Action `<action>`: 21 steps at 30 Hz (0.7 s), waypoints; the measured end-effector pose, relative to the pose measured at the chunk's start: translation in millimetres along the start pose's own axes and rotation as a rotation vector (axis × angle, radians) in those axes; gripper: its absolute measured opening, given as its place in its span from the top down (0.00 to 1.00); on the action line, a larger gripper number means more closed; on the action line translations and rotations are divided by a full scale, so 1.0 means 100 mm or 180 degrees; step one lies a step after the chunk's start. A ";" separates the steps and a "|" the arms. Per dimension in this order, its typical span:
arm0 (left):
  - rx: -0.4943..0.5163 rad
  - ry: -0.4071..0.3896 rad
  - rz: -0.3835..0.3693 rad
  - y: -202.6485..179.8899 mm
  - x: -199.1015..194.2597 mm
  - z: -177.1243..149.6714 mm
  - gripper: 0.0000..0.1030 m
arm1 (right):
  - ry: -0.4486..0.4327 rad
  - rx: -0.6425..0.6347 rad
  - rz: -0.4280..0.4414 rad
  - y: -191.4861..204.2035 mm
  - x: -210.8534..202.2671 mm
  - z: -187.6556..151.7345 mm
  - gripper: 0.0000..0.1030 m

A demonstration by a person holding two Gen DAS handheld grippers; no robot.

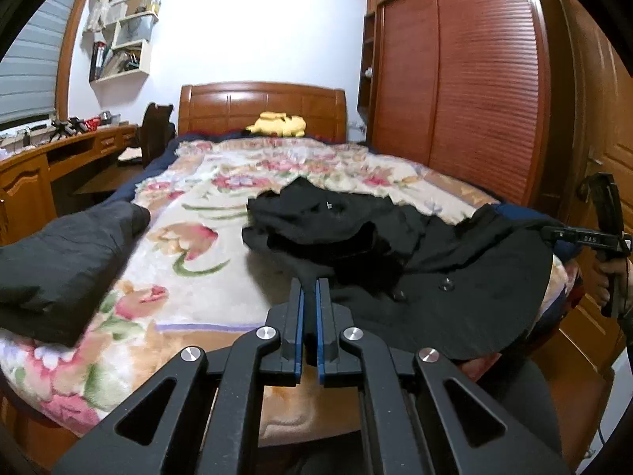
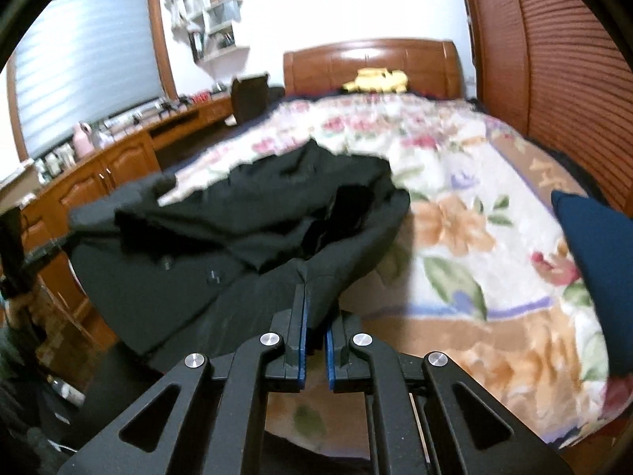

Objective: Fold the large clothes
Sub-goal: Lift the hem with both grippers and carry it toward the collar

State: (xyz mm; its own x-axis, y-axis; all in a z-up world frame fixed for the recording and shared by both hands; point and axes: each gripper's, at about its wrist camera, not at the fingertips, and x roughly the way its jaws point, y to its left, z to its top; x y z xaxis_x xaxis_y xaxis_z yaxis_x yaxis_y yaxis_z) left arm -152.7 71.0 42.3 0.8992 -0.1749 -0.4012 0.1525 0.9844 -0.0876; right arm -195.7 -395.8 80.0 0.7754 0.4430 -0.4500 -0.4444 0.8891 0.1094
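Note:
A large black coat with buttons [image 1: 395,253] lies bunched on the floral blanket [image 1: 190,213] at the foot of the bed, its hem hanging over the front edge. My left gripper [image 1: 311,283] is shut on the coat's near edge. My right gripper [image 2: 312,287] is shut on another edge of the coat [image 2: 237,237], lifting a fold of cloth. The right gripper also shows in the left wrist view [image 1: 605,233], at the far right beside the coat, held by a hand.
A folded black garment [image 1: 63,261] lies at the bed's left edge. A yellow plush toy [image 1: 277,123] sits by the wooden headboard [image 1: 261,107]. A desk [image 1: 47,158] stands at left, a louvred wardrobe [image 1: 467,91] at right. A dark blue cushion [image 2: 597,269] lies on the bed's right side.

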 end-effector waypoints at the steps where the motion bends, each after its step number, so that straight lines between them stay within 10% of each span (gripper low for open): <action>1: -0.0008 -0.0049 0.0000 0.01 -0.07 0.01 0.95 | -0.0038 -0.0021 0.0012 0.02 -0.05 0.01 0.94; 21: 0.0060 -0.0680 0.0023 0.07 -0.89 0.34 0.95 | -0.0767 -0.0380 0.0050 0.34 -0.74 0.01 0.94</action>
State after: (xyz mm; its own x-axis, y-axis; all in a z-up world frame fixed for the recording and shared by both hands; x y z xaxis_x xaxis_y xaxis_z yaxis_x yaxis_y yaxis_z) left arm -217.6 94.4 108.3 0.9665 -0.1623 -0.1990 0.1516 0.9861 -0.0676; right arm -267.9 -398.0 117.4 0.8461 0.4839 -0.2235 -0.4959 0.8684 0.0031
